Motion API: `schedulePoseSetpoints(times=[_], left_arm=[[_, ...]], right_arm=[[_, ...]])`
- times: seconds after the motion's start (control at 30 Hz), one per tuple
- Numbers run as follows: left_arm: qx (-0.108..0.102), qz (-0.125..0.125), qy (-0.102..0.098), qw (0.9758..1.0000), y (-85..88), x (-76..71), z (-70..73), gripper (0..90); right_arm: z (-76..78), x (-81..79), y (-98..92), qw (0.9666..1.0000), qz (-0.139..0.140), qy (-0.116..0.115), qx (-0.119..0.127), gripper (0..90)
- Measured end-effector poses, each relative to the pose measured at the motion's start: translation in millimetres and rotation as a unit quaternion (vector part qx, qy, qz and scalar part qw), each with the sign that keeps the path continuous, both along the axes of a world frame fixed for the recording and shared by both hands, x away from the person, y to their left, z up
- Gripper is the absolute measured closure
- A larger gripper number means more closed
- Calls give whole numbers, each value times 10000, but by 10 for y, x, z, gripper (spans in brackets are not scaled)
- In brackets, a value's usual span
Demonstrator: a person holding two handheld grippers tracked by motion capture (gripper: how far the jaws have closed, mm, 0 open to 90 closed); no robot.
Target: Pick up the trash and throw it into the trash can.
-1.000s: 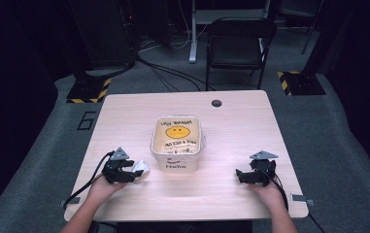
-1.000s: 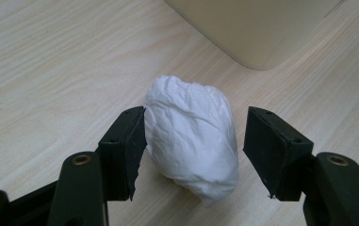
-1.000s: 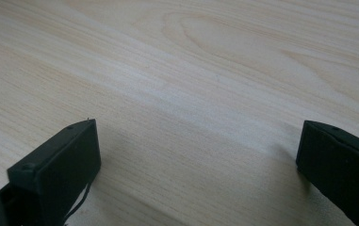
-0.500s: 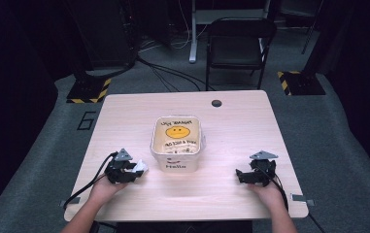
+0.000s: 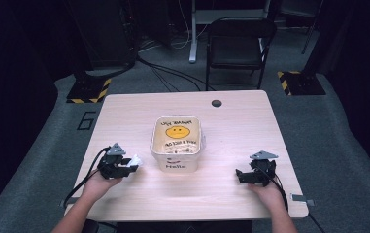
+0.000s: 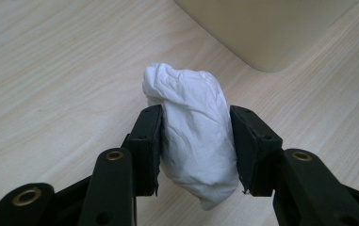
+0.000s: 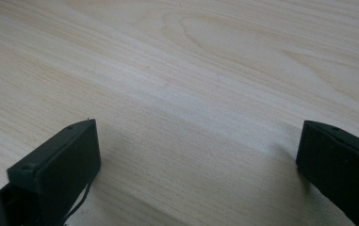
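Near the light wooden desk's left front edge, the left gripper clamps a crumpled white paper wad, its jaws having just closed, while the right gripper stands apart.

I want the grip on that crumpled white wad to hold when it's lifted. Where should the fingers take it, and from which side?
Across its middle, from the near end, as the left gripper does now: its fingers press both long flanks of the crumpled white wad. The wad lies lengthwise away from the gripper, narrowest across, probably soft.
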State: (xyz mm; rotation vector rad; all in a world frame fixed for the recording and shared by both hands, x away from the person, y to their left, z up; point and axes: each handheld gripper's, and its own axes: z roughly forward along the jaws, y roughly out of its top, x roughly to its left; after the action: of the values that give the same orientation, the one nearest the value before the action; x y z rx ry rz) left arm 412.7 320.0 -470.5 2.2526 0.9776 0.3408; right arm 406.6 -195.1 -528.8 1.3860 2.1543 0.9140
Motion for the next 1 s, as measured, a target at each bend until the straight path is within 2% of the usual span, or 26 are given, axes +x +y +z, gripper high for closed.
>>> schedulePoseSetpoints(times=[0.07, 0.27, 0.53, 0.6, 0.63, 0.7, 1.0], left_arm=[[27, 9, -44, 10000, 7, -1, 29, 562], [-99, 77, -180, 9998, 33, -14, 216, 562], [-316, 24, -224, 9992, 57, -28, 490, 562], [-324, 16, -228, 9992, 59, -27, 519, 562], [-388, 21, -232, 9990, 60, -30, 585, 562], [-414, 38, -263, 9988, 59, -29, 614, 562], [-521, 15, -378, 9979, 41, 6, 931, 562]], right_arm=[[0, 0, -1, 10000, 3, 0, -5, 0], [0, 0, -4, 10000, 16, -5, -22, 0], [-1, 1, -5, 10000, 19, -7, -24, 0], [-1, 1, -5, 10000, 18, -10, -26, 0], [0, 0, 0, 10000, 0, 0, -2, 0], [0, 0, 1, 10000, -5, -2, -3, 0], [0, -2, 4, 10000, -24, 12, 11, 0]])
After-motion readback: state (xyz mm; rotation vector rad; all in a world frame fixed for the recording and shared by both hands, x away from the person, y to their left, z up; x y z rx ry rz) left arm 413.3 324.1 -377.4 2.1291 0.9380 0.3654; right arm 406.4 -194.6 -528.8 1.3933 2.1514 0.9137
